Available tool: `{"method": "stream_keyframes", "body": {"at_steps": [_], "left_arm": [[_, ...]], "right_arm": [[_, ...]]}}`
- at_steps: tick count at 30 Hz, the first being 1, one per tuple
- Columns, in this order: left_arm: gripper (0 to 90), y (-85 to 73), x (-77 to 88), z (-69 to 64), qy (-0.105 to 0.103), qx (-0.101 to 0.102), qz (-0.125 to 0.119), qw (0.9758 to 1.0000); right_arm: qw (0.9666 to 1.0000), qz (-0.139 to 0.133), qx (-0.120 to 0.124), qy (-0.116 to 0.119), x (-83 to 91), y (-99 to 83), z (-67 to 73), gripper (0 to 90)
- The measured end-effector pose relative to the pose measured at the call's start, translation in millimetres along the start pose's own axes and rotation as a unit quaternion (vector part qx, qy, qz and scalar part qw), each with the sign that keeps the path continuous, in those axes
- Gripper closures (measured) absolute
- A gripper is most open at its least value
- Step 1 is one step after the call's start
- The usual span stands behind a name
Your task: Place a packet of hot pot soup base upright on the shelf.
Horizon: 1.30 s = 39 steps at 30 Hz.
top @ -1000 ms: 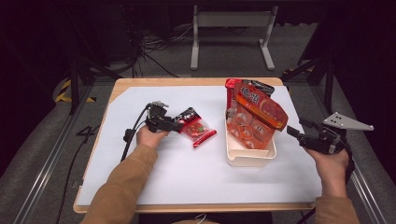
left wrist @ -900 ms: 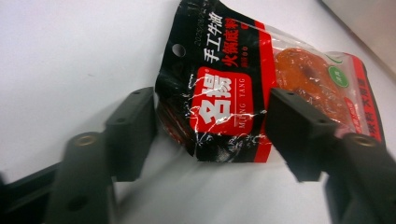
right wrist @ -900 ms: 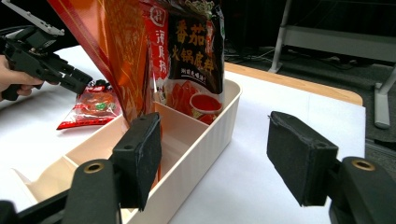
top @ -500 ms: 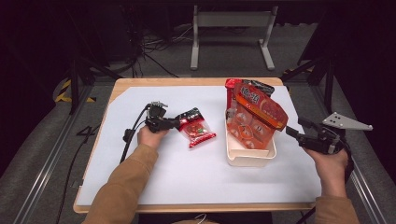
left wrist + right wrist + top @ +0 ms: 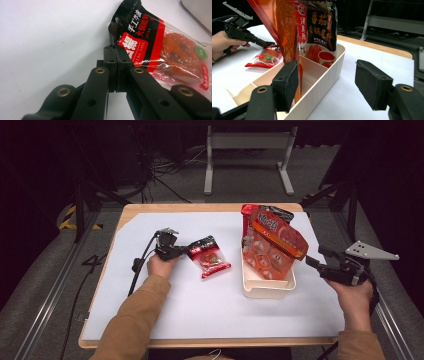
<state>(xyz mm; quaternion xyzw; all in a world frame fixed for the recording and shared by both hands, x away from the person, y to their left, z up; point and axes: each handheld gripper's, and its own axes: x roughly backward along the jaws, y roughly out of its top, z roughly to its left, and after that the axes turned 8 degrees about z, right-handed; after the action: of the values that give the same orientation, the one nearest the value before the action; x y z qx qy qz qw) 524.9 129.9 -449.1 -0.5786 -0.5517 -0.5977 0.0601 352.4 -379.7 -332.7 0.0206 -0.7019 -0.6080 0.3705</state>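
Sachet [image 5: 210, 262] lies left of the tub [image 5: 267, 287] on the desk [image 5: 150, 320], left hand-held gripper [image 5: 186, 251] level at its far-left corner. Left gripper view: "火锅底料" printed, jaws just closed, pinching that corner. Right gripper view: standing pouch [image 5: 320, 25] reads "番茄火锅底料"; right hand-held gripper [image 5: 327, 86] gapes, level.

L tongs [image 5: 115, 67] just clamped shut; R tongs [image 5: 332, 85] apparently open.

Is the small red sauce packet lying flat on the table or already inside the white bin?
Flat on the table, outside the bin. The small red sauce packet lies on the white sheet, left of the white bin; the left gripper is shut on its corner.
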Motion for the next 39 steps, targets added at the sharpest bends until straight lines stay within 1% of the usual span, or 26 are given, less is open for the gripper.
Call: {"method": "stream_keyframes", "body": {"at_steps": [1,5,7,10,12,15,17,18,19,20,21,22,23,24,26,27,28,30,31,32,33,34,35,36,37,39], "left_arm": [[89.9,0.3,0.6,-1.9,0.007,-0.006,-0.003,1.0000],[90.0,1.0,4.9,-3.8,0.006,-0.013,-0.015,0.9998],[90.0,1.5,9.0,-5.4,0.002,-0.017,-0.017,0.9997],[90.0,2.1,16.6,-7.7,-0.002,-0.027,-0.030,0.9992],[90.0,2.6,22.2,-10.5,-0.010,-0.027,-0.040,0.9988],[90.0,3.8,31.1,-15.2,-0.012,-0.039,-0.054,0.9977],[90.0,4.0,33.8,-17.3,-0.014,-0.040,-0.059,0.9974],[90.0,4.3,36.6,-18.5,-0.014,-0.047,-0.064,0.9967],[90.0,4.3,41.8,-21.9,-0.021,-0.052,-0.071,0.9959],[90.0,4.3,41.8,-21.9,-0.021,-0.052,-0.071,0.9959],[90.0,4.1,45.4,-24.9,-0.024,-0.055,-0.077,0.9952],[90.0,4.2,47.6,-25.6,-0.023,-0.061,-0.080,0.9946],[90.0,3.9,50.8,-28.3,-0.029,-0.063,-0.085,0.9940],[90.0,3.8,52.9,-30.1,-0.031,-0.065,-0.086,0.9937],[90.0,3.9,58.3,-33.8,-0.032,-0.078,-0.094,0.9920],[90.0,3.4,62.1,-37.3,-0.037,-0.080,-0.096,0.9915],[90.0,3.6,65.3,-39.1,-0.036,-0.091,-0.098,0.9903],[90.0,3.1,71.8,-44.8,-0.033,-0.105,-0.104,0.9884],[90.0,2.6,74.8,-48.4,-0.037,-0.109,-0.107,0.9875],[90.0,2.6,77.7,-50.2,-0.033,-0.119,-0.109,0.9864],[90.0,2.0,80.9,-54.2,-0.036,-0.121,-0.112,0.9857],[90.0,2.0,84.7,-57.0,-0.031,-0.134,-0.113,0.9840],[90.0,1.5,87.8,-60.7,-0.034,-0.138,-0.114,0.9833],[90.0,1.2,91.7,-64.1,-0.034,-0.149,-0.117,0.9814],[90.0,0.3,95.3,-67.7,-0.036,-0.155,-0.121,0.9799],[90.0,-0.6,99.5,-72.0,-0.036,-0.164,-0.123,0.9781]], "right_arm": [[1.0000,0.000,0.000,0.000,0.0,-0.1,-0.1,35.2],[1.0000,0.000,0.001,0.002,-0.1,-0.1,0.1,35.2],[1.0000,0.000,0.001,0.002,-0.1,-0.1,-0.1,35.2],[1.0000,-0.001,-0.002,0.001,1.1,0.0,0.0,35.2],[1.0000,-0.004,-0.002,-0.001,2.3,0.0,-0.4,35.4],[1.0000,-0.007,-0.001,-0.002,4.1,0.3,-0.7,35.5],[1.0000,-0.007,-0.001,-0.003,4.5,0.5,-0.7,35.5],[1.0000,-0.009,0.000,-0.002,5.3,0.8,-0.6,35.6],[0.9999,-0.010,0.000,-0.003,5.7,0.9,-0.6,35.5],[0.9999,-0.010,0.000,-0.003,5.7,0.9,-0.6,35.5],[0.9999,-0.010,-0.001,-0.003,6.2,1.0,-0.5,35.6],[0.9999,-0.011,0.000,-0.003,6.5,1.2,-0.5,35.6],[0.9999,-0.011,-0.001,-0.003,6.8,1.3,-0.4,35.6],[0.9999,-0.012,-0.002,-0.003,7.2,1.3,-0.5,35.7],[0.9999,-0.011,-0.002,-0.004,7.6,1.2,-0.9,35.7],[0.9999,-0.012,-0.002,-0.003,7.8,1.0,-1.1,35.6],[0.9999,-0.013,-0.002,-0.004,8.3,1.0,-1.5,35.6],[0.9999,-0.013,-0.002,-0.004,9.0,0.9,-1.8,35.6],[0.9999,-0.014,-0.001,-0.005,9.3,0.8,-2.1,35.6],[0.9999,-0.014,-0.003,-0.005,9.6,0.7,-2.1,35.6],[0.9999,-0.015,-0.003,-0.005,9.6,0.7,-2.3,35.6],[0.9999,-0.014,-0.004,-0.005,9.6,0.6,-2.3,35.6],[0.9999,-0.014,-0.004,-0.005,9.5,0.5,-2.4,35.7],[0.9999,-0.014,-0.004,-0.005,9.2,0.5,-2.4,35.6],[0.9999,-0.013,-0.003,-0.005,8.7,0.5,-2.6,35.6],[0.9999,-0.012,-0.004,-0.005,7.8,0.5,-2.4,35.6]]}}
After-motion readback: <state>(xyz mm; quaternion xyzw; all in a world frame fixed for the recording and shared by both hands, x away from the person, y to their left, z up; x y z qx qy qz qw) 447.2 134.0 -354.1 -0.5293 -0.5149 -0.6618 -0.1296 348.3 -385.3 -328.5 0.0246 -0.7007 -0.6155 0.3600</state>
